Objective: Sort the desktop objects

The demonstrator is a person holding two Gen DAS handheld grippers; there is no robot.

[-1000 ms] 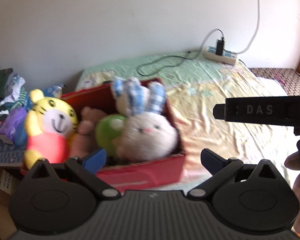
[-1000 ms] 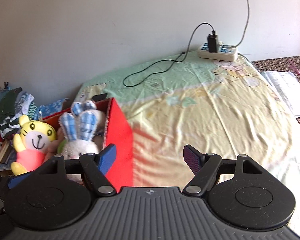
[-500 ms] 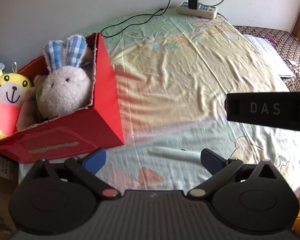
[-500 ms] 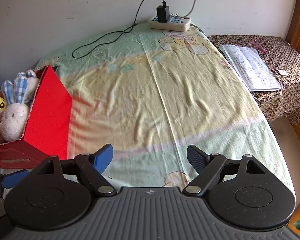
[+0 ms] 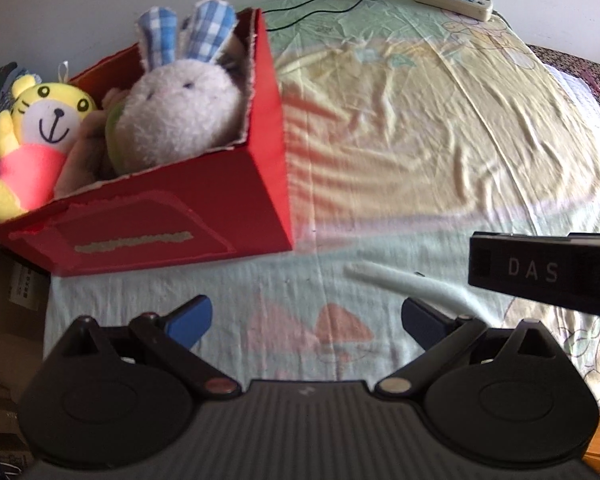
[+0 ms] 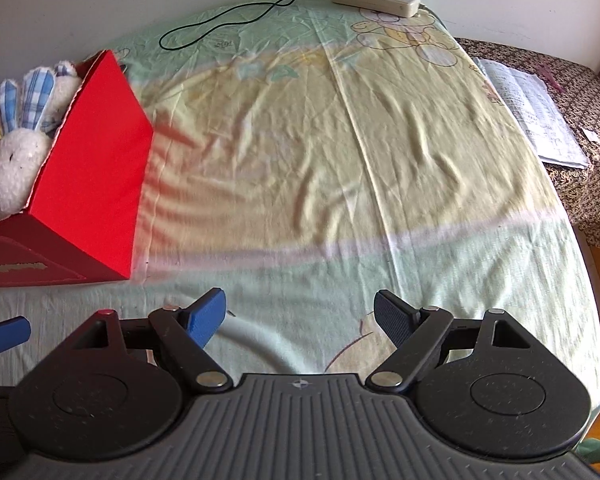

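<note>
Pale stick-shaped object [image 5: 404, 286], too blurred to name, lies on the cloth-covered bench [image 5: 420, 140] near its front edge, apart from the red box [image 5: 172, 216] that holds the plush rabbit [image 5: 176, 120] and yellow tiger toy [image 5: 40, 136]. Its long axis runs slantwise, far end toward the box, near end toward your right gripper [image 6: 300, 316]. That gripper stands wide and empty, with the object just under its left finger. Your left gripper [image 5: 306, 318] is also wide and empty, with the object by its right finger. I judge the right hand slightly nearer.
</note>
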